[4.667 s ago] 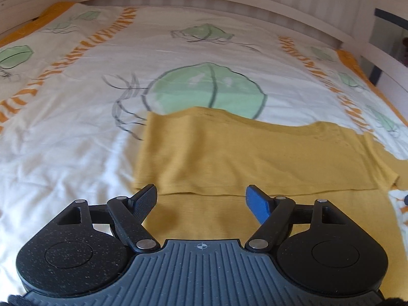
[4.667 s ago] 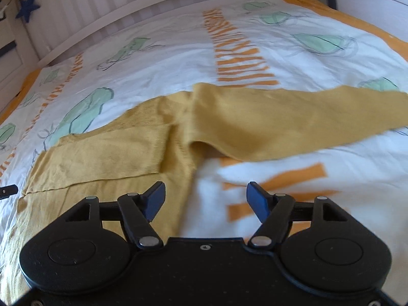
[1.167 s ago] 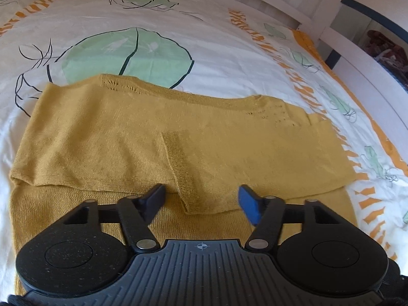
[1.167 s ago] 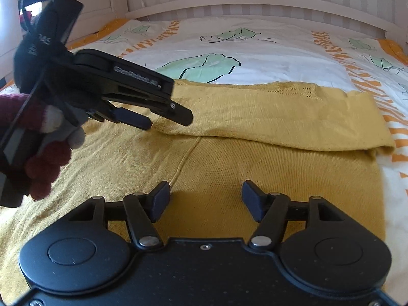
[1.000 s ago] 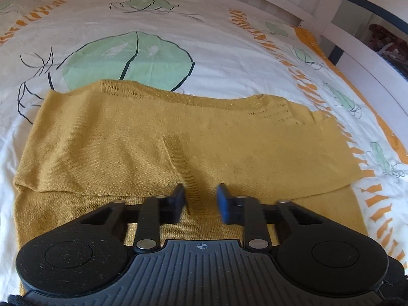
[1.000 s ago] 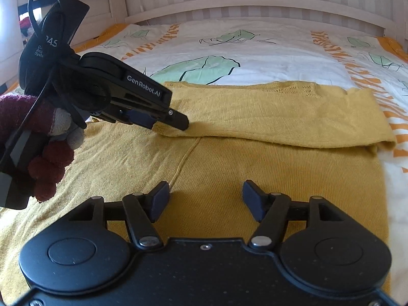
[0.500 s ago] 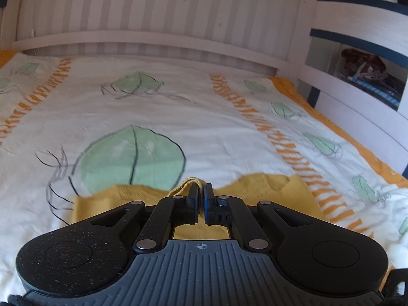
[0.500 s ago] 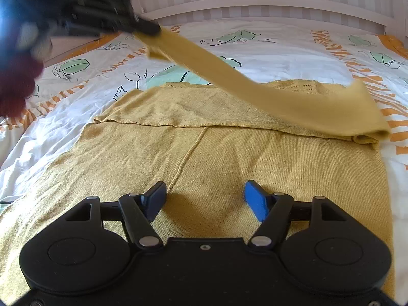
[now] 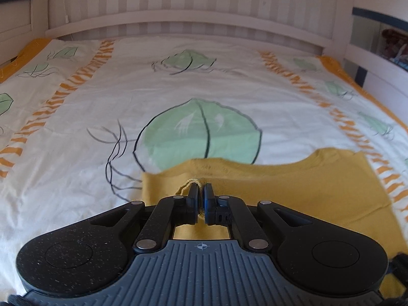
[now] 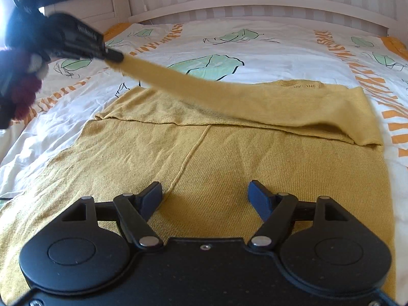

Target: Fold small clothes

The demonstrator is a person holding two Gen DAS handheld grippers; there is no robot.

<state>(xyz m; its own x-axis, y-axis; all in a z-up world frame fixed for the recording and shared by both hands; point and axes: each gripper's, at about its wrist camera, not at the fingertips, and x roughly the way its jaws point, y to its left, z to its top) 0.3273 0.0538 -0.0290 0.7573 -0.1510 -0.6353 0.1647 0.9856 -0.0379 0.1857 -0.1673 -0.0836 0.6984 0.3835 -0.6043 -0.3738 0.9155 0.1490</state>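
Observation:
A mustard-yellow knitted sweater (image 10: 229, 158) lies flat on the bed, its top part folded over toward me. One sleeve (image 10: 193, 86) is stretched up and to the left through the air. My left gripper (image 9: 201, 191) is shut on that sleeve's cuff (image 9: 185, 186); in the right wrist view the left gripper (image 10: 112, 57) hangs at the upper left above the bedsheet. My right gripper (image 10: 205, 191) hovers low over the sweater's body; its jaws are opening and nothing is pinched between them.
The bedsheet (image 9: 102, 107) is white with green leaf prints and orange stripes. A white slatted headboard (image 9: 191, 20) closes the far end, with a bed rail (image 9: 377, 58) at the right. A gloved hand (image 10: 23, 86) holds the left gripper.
My left gripper closed on the sleeve cuff, then lifted it up and leftward off the sweater, so the sleeve now stretches through the air. My right gripper stayed in place and its jaws widened.

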